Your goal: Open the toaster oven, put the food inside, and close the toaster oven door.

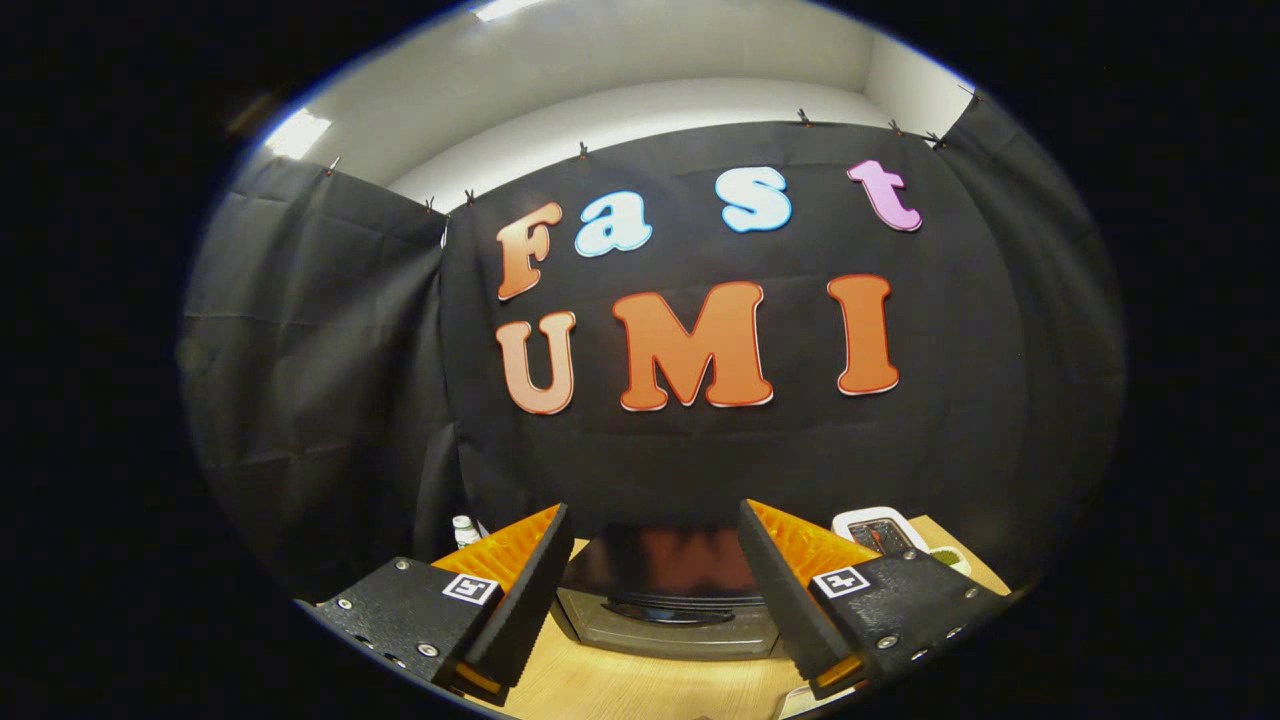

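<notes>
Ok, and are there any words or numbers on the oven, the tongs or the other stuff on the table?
Toaster oven, door closed: no text I can make out.
Tongs, open, with the oven just beyond them: a square marker on each side, a black-and-white pattern, not words.
Small bottle beside the oven: too small to read.
White device on the oven's other side: too blurred to read.
</notes>
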The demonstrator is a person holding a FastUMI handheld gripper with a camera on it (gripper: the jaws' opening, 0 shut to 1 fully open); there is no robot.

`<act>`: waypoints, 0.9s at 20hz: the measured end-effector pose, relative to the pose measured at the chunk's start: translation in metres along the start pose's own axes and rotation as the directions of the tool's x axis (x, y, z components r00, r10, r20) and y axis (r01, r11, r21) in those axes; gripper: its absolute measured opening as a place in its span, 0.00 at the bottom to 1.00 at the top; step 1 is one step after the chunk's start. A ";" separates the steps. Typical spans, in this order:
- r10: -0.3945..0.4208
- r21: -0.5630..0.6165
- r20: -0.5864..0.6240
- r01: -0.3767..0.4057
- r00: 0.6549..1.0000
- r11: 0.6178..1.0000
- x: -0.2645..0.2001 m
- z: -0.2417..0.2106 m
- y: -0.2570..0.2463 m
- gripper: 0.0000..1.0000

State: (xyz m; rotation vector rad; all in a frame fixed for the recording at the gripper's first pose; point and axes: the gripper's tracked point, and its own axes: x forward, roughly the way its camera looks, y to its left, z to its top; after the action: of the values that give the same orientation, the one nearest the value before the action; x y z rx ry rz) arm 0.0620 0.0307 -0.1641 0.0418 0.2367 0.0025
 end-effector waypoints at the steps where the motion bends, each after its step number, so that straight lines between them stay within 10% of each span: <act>1: -0.008 0.000 -0.021 0.008 1.000 1.000 0.006 -0.013 0.000 0.98; 18: -0.131 -0.030 -0.250 0.127 0.959 0.991 0.070 -0.144 -0.011 0.99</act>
State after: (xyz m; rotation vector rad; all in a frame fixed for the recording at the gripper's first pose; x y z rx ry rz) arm 0.0962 0.0263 -0.3210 0.0117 0.4934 -0.1211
